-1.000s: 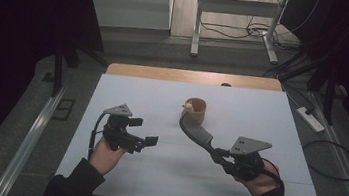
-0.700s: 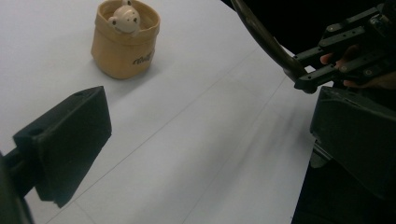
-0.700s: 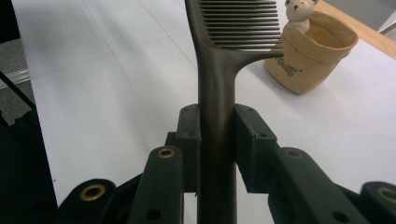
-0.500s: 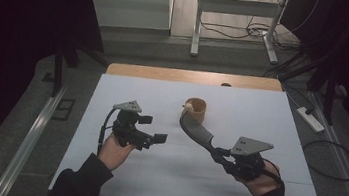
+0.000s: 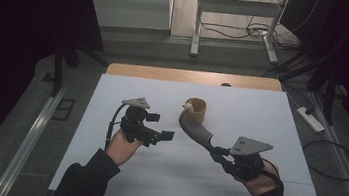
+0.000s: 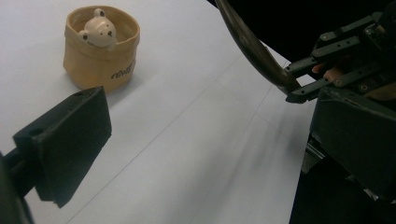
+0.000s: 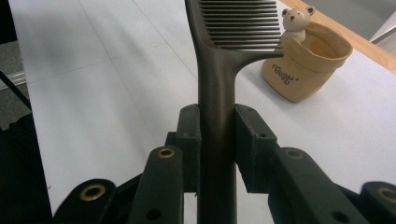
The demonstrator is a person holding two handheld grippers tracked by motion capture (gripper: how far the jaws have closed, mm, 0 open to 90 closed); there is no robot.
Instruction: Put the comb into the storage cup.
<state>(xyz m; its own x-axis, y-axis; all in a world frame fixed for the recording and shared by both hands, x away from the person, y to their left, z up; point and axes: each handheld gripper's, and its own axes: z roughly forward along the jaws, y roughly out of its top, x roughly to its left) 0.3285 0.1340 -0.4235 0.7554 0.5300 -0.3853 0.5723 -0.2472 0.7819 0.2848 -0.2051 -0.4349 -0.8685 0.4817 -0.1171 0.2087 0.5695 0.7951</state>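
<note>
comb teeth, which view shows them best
The right gripper view: the comb rises up close from between the right gripper fingers, each tooth distinct. The high view shows the comb as a small dark curve with no teeth visible; the left gripper view catches just its handle.

Comb (image 5: 194, 129) just before cup (image 5: 195, 109)

A: How's the light? 
B: Dim room; only the white bench (image 5: 127, 97) catches soft overhead light, and everything around it sinks to near black.
A: Shadows? 
B: Faint and soft beside the tan pot (image 6: 100, 51). No glare.
A: Sharpness? 
B: High view grainy. Left gripper view's near jaw is blurred; the comb (image 7: 217, 88) looks crisp.
</note>
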